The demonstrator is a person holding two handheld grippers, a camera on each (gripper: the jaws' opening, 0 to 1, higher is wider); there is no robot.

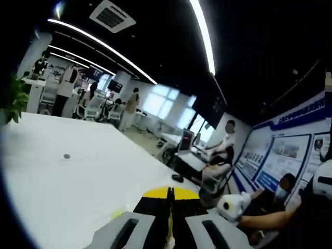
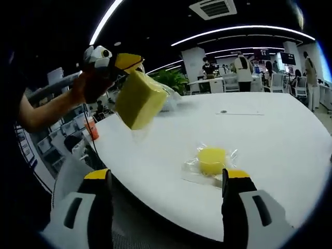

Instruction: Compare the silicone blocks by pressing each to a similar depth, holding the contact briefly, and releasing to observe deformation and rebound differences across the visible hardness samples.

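Wide-open right claw (image 2: 166,189) before bagged yellow block (image 2: 212,160); left claw (image 2: 116,62) clamped on bigger bagged block (image 2: 140,99).

an open-plan office: desks with swivel chairs (image 2: 297,83), linear ceiling lights (image 1: 205,36), wall display boards (image 1: 282,155).

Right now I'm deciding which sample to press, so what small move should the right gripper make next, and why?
Probably ease the right gripper forward onto the small yellow silicone block in clear wrap: its jaws are open, while the left gripper holds the large yellow block aloft.
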